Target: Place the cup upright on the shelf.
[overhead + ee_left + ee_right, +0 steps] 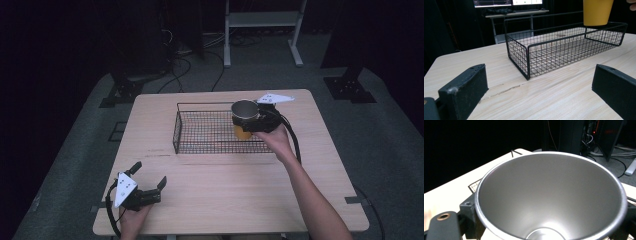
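Observation:
A yellow cup (243, 122) with a grey metal inside hangs upright over the right end of the black wire basket (200, 131), its base just above the basket rim. My right gripper (248, 120) is shut on the cup, one jaw on each side of it. In the right gripper view the cup (551, 195) opens wide between the jaws. My left gripper (148, 176) rests open near the table's front left corner, nothing between its jaws. In the left gripper view the basket (564, 47) lies ahead with the cup (597, 12) above its far right end.
The basket stands on a light wooden table (225, 185). Beyond the table are a white shelf frame (262, 30), cables on the floor (185, 60) and black stand feet (350, 87).

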`<state>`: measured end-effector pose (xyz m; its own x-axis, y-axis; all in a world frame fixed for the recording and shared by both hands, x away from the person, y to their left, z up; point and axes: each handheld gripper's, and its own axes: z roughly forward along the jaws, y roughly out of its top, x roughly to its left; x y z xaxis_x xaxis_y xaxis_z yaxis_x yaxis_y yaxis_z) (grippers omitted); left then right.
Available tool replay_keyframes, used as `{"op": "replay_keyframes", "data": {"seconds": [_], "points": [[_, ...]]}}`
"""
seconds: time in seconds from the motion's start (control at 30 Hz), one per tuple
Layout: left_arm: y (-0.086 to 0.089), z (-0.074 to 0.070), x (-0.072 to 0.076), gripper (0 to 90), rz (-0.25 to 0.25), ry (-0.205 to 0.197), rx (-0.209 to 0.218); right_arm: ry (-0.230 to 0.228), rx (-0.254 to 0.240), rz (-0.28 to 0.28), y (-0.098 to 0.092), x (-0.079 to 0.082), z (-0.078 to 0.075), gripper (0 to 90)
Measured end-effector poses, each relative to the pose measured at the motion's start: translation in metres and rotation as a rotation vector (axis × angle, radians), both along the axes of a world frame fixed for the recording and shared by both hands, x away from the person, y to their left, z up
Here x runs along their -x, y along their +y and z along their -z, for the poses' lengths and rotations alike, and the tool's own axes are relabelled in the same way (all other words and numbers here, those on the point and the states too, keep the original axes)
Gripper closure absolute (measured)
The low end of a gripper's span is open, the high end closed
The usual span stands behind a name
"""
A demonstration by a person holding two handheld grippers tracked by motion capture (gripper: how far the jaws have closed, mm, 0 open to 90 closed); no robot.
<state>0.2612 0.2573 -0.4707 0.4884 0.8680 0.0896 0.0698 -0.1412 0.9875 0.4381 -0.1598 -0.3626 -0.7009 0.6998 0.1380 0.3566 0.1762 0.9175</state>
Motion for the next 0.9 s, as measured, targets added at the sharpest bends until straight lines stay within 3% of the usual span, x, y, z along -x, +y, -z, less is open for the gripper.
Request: {"op": "replay_keyframes", "data": {"seconds": [0.4, 0.57, 0.77, 0.9], "points": [[0.0, 0.0, 0.0, 0.0, 0.0, 0.0, 0.0, -0.001, 0.022, -0.006, 0.005, -0.022, -0.003, 11.5], [0.0, 0.0, 0.0, 0.0, 0.0, -0.001, 0.0, 0.009, 0.062, -0.027, 0.012, -0.031, 0.005, 11.5], [0.0, 0.0, 0.0, 0.0, -0.001, 0.0, 0.001, 0.047, 0.072, -0.058, 0.02, -0.042, 0.013, 11.5], [0.002, 0.0, 0.0, 0.0, -0.002, 0.001, 0.01, 0.048, 0.077, -0.063, 0.027, -0.048, 0.017, 11.3]]}}
